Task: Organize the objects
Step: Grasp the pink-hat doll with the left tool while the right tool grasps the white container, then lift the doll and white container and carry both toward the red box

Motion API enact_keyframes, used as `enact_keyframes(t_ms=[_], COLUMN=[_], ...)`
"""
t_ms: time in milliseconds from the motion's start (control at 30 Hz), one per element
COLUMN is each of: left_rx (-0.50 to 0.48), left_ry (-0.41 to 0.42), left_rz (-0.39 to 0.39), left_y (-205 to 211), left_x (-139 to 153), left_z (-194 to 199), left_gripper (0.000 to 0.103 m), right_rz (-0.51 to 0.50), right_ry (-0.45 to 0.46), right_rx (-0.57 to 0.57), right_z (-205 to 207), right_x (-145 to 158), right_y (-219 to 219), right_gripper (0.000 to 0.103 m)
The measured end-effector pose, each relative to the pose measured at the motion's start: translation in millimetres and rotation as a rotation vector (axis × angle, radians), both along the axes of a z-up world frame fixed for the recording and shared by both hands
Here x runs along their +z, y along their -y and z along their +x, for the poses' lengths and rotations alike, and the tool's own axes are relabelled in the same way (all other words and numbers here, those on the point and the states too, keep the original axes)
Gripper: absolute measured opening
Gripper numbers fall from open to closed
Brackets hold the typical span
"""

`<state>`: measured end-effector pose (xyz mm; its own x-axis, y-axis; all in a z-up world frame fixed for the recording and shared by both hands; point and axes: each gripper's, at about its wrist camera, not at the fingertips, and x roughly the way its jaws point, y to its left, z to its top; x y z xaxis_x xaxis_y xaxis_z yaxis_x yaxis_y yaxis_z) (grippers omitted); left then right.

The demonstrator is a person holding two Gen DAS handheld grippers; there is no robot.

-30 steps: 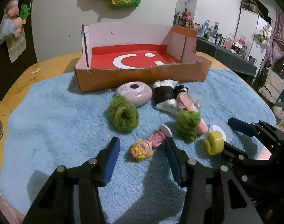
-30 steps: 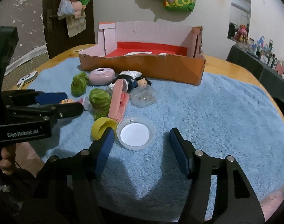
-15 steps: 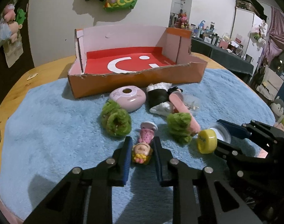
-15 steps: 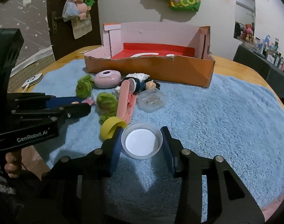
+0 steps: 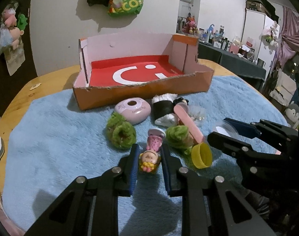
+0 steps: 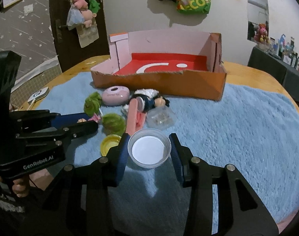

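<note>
Item one, your left gripper [image 5: 149, 162]: blue pads clamped on the head of a small blonde doll figurine [image 5: 150, 154], which lies on its back on the blue fleece mat [image 5: 51, 137], in front of the other toys. Its long axis runs along your fingers, head toward you, pink dotted dress and base pointing away at the orange cardboard box [image 5: 141, 90]. Item two, your right gripper [image 6: 149, 153]: pads pressed to both sides of a clear round plastic lid [image 6: 149, 150] with a white disc inside, mouth upward, flat on the mat; it has no long axis to mind. Handling note for both: the grip looks made, so lift straight up before you travel, keep the lid level, and judge the doll's hold as shallow since only the head is pinched; carry it low and slow. Neighbours to clear on the way: yellow bottle cap [image 5: 201, 155] just beside the doll, two green fuzzy scrunchies [image 5: 121, 131], pink nail file [image 5: 187, 123], pink oval case [image 5: 132, 109], dark-haired doll in black and white [image 5: 165, 109], small clear container [image 6: 160, 117]. Destination, likely: the box, red floor bare, low front wall nearest you.
</note>
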<state>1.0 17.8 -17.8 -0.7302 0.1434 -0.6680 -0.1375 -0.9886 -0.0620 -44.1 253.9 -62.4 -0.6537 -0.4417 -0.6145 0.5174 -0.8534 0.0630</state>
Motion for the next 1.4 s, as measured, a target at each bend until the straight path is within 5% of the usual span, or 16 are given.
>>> enact_keyframes(t_ms=[1400], left_rx=[0.018], left_ry=[-0.080], left_rz=[0.031], left_y=[6], left_x=[31], left_z=[-27], left_gripper=[0.023], right_rz=[-0.109], right_ry=[0.040], right_rx=[0.012], right_z=[-29], right_x=[24], right_y=[1], right_gripper=[0.039])
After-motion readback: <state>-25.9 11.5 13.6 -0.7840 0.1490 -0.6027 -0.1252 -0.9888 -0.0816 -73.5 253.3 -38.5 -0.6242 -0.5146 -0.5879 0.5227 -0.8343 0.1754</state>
